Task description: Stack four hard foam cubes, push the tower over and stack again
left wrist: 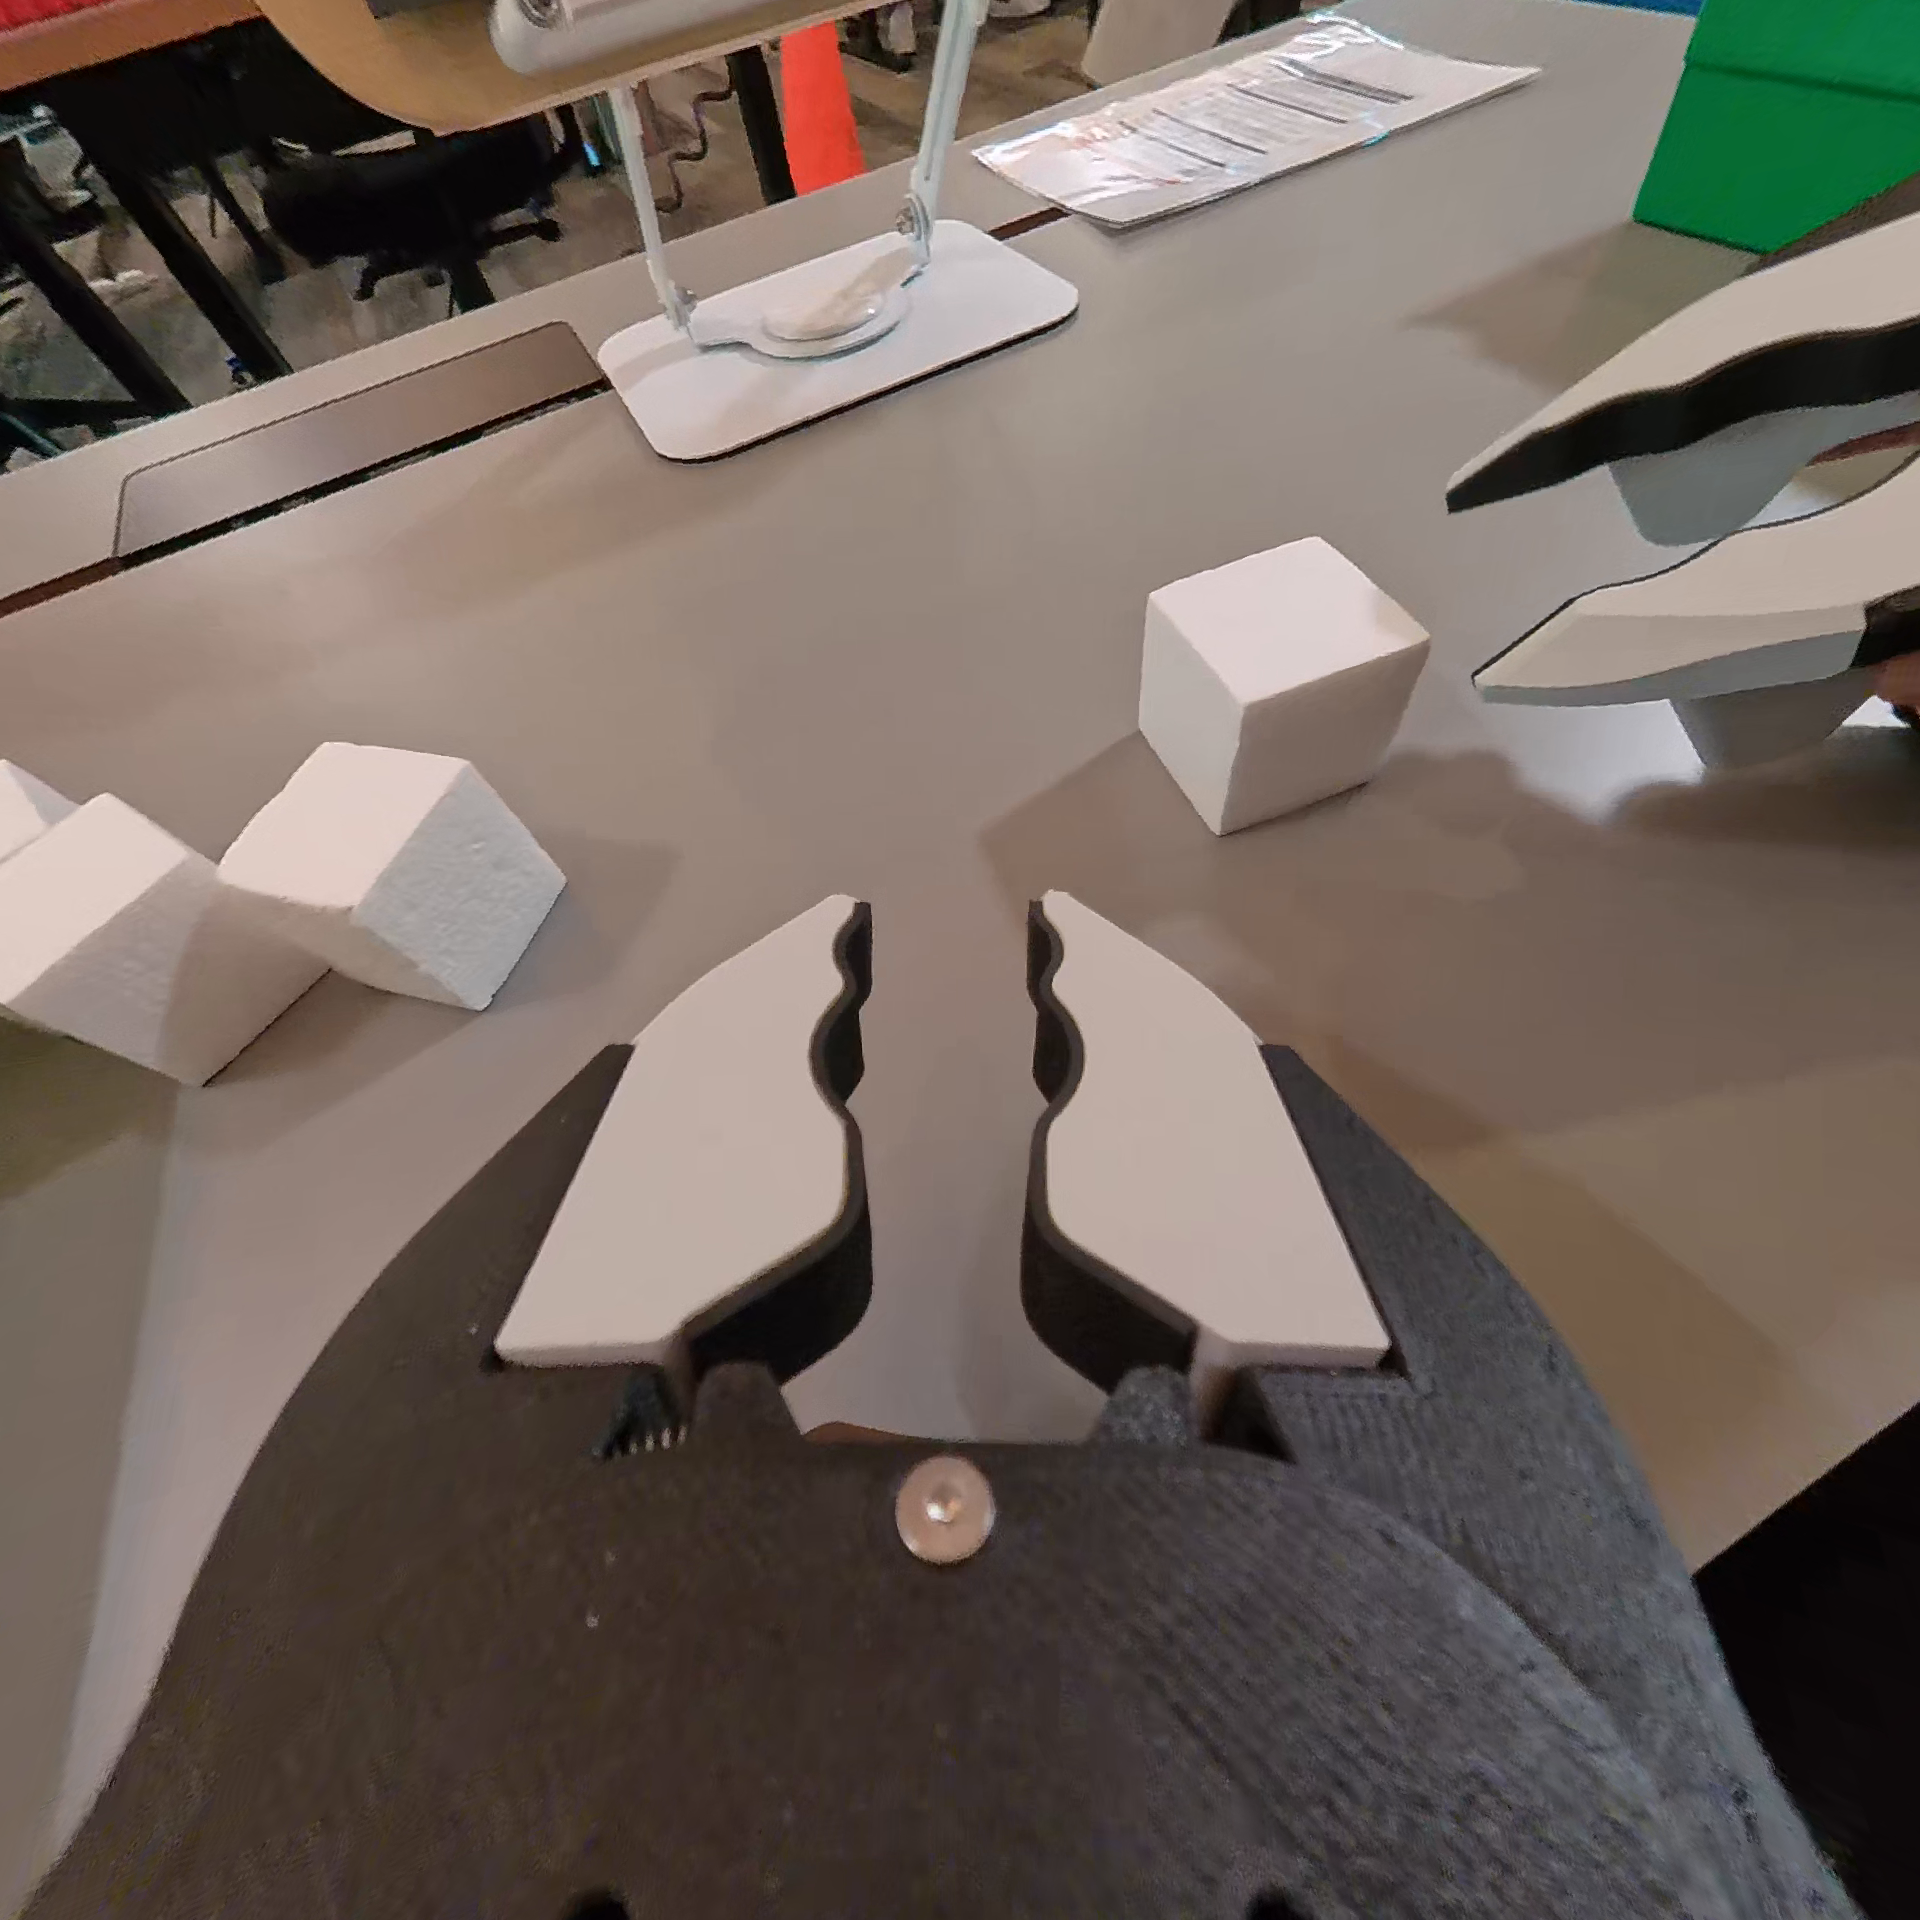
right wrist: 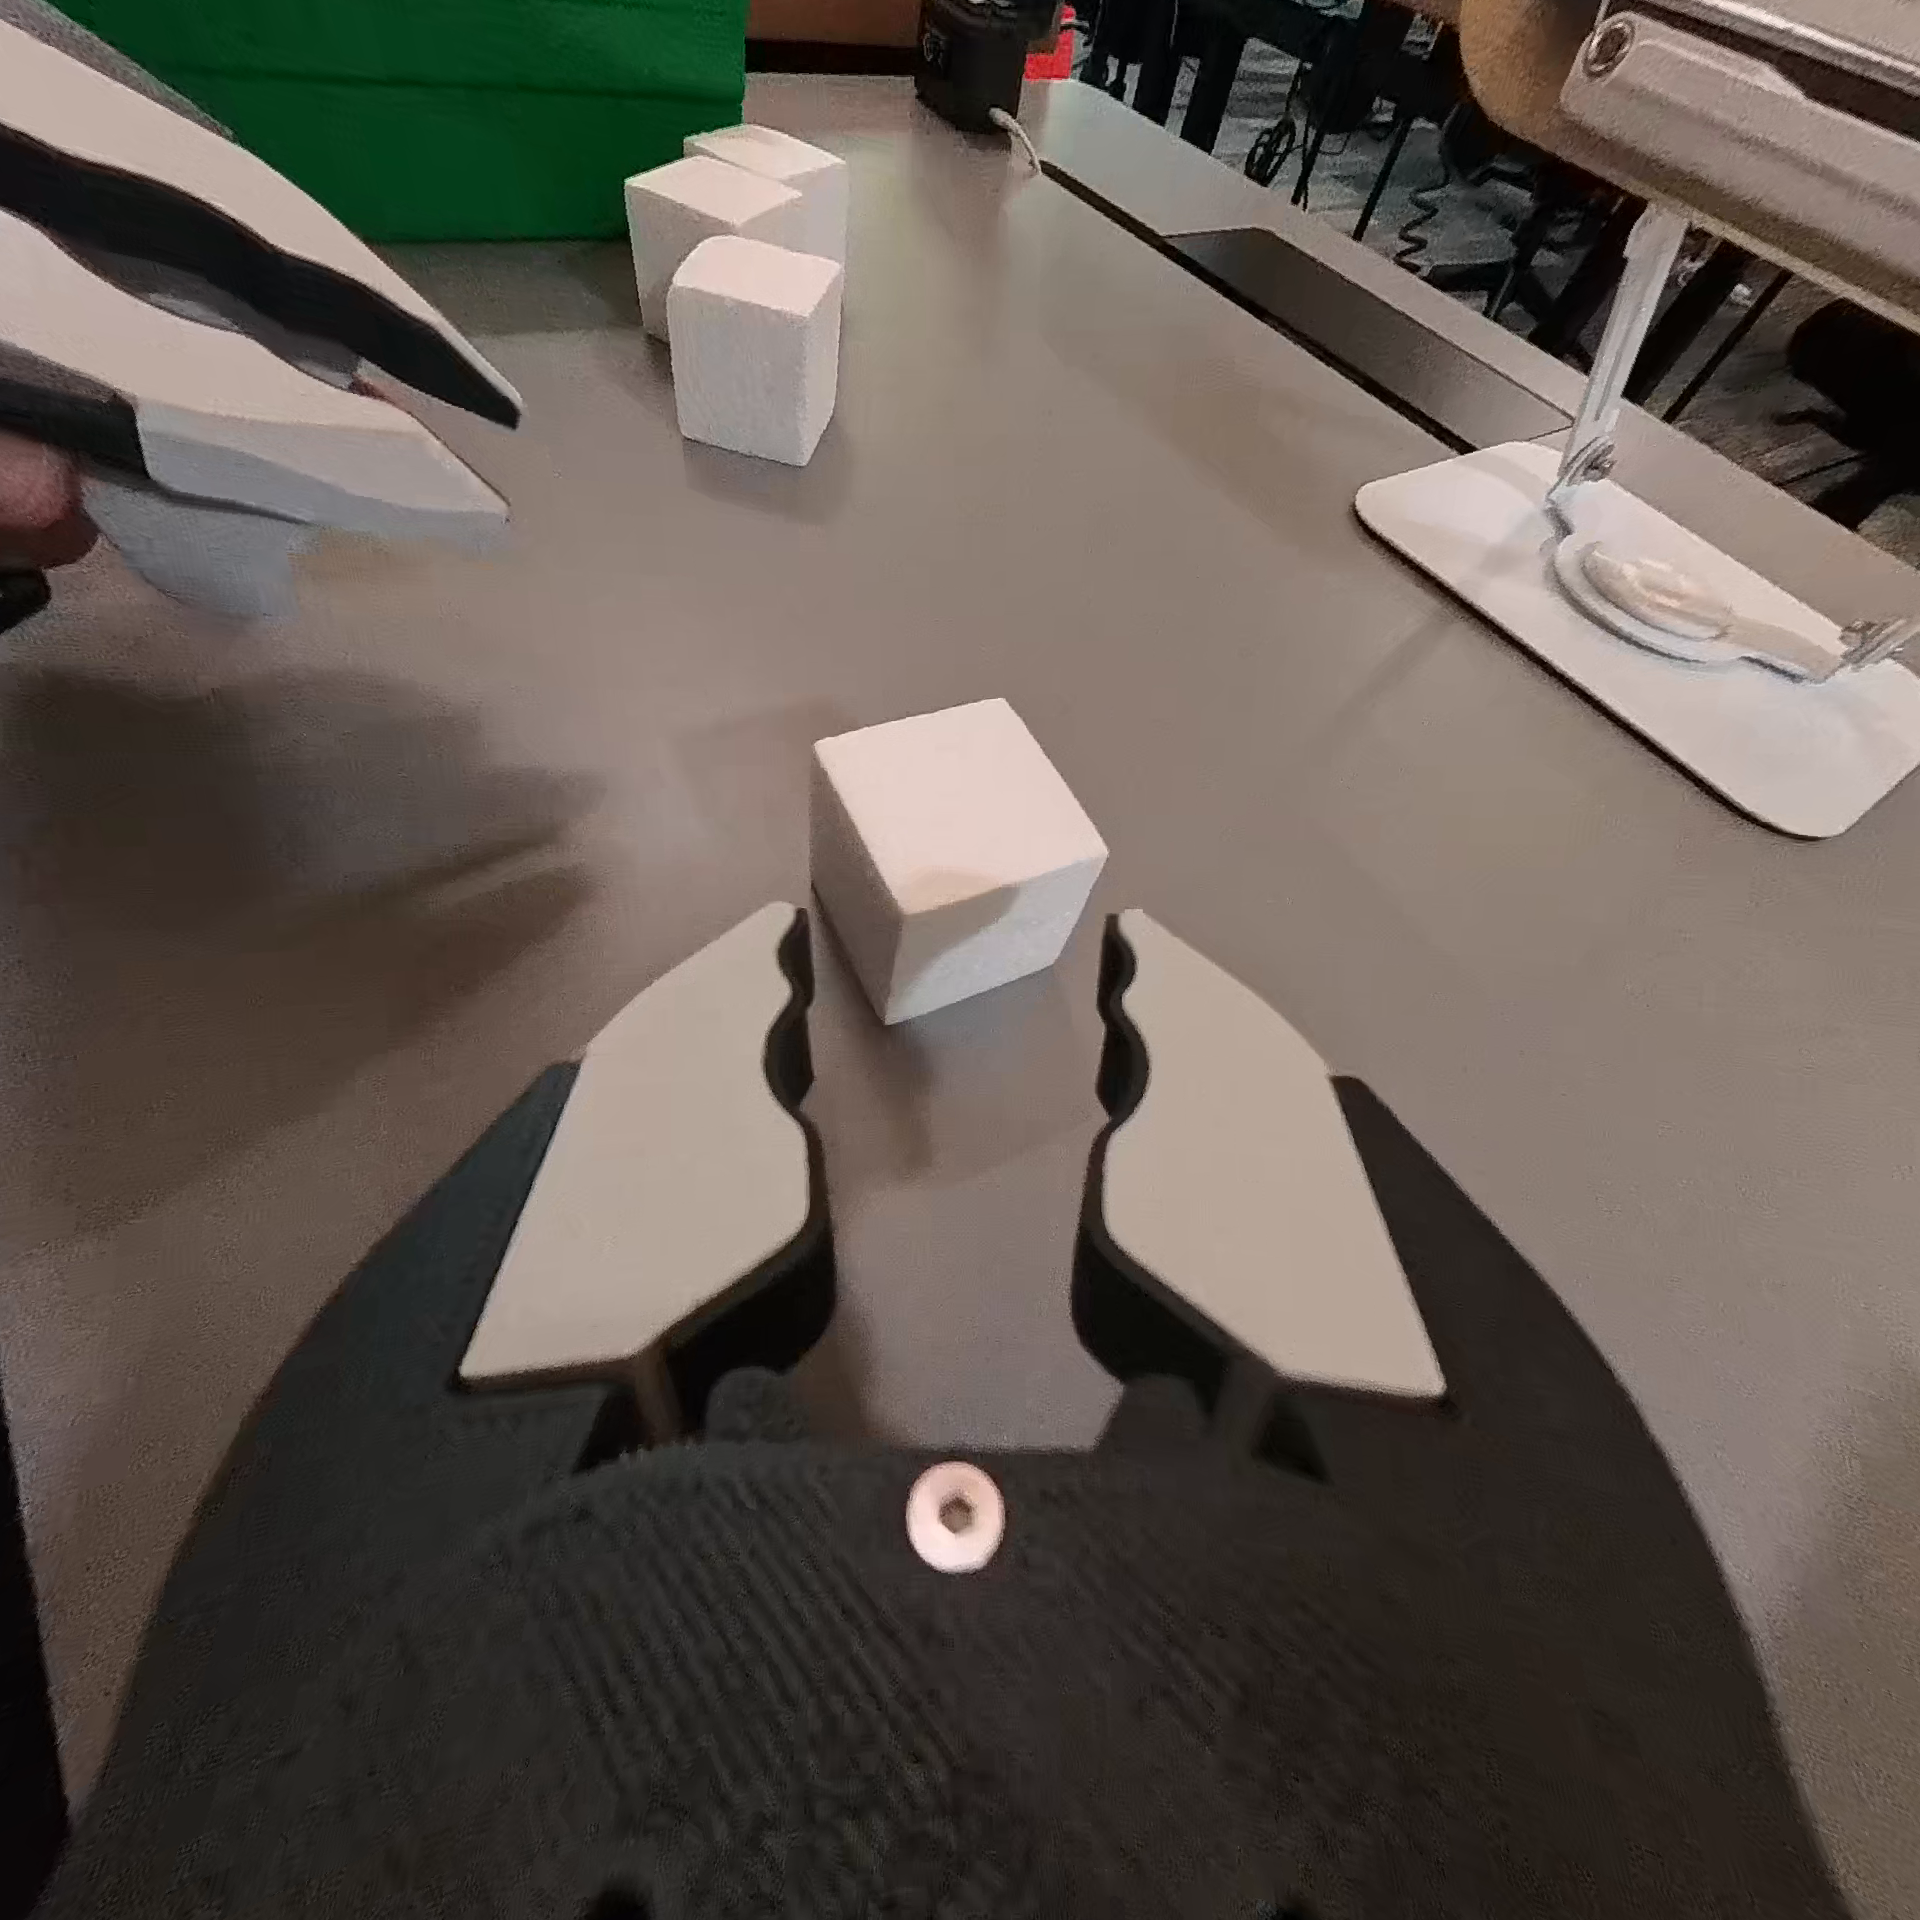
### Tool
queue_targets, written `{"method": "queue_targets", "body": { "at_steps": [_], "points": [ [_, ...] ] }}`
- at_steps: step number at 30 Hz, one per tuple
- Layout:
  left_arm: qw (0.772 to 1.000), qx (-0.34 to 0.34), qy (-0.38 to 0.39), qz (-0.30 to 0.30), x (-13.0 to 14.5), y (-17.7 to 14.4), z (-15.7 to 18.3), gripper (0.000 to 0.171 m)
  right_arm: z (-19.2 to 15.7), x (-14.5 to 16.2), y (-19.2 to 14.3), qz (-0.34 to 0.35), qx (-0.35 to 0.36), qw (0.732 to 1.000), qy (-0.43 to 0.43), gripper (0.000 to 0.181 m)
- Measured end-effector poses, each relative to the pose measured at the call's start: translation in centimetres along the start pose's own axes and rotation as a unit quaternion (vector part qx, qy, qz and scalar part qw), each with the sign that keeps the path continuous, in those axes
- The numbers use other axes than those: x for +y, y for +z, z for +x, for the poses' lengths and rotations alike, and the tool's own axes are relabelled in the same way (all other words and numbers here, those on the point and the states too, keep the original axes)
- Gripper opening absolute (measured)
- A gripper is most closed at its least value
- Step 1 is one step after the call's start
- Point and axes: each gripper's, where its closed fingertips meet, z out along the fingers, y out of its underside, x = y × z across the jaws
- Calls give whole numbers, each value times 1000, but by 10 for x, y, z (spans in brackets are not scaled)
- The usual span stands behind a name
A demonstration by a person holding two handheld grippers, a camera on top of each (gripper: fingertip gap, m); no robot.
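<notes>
Right gripper (right wrist: 956,925), jaws spread, tilts down toward a lone white foam cube (right wrist: 951,868) on the grey table (right wrist: 1299,935), fingertips flanking its near corner without contact. Left gripper (left wrist: 948,914), jaws parted and empty, hovers near three clustered foam cubes (left wrist: 395,868).

A grey bench (left wrist: 831,665) is seen carrying a lone white foam cube (left wrist: 1273,681); left of it, clustered cubes (left wrist: 384,873); beyond it, a lamp base (left wrist: 831,343), a laminated sheet (left wrist: 1247,125) and a green box (left wrist: 1787,135).

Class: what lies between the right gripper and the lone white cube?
Only bare grey table lies between the right gripper and the white cube, per the right wrist view.
</notes>
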Motion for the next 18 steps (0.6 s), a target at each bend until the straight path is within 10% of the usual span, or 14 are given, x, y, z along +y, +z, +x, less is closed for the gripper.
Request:
{"method": "queue_targets", "body": {
  "at_steps": [18],
  "points": [
    [1000,-15,-7,-7,5,1,-9,28,-5,20,25,-93,21,992,-80,33]
  ]
}}
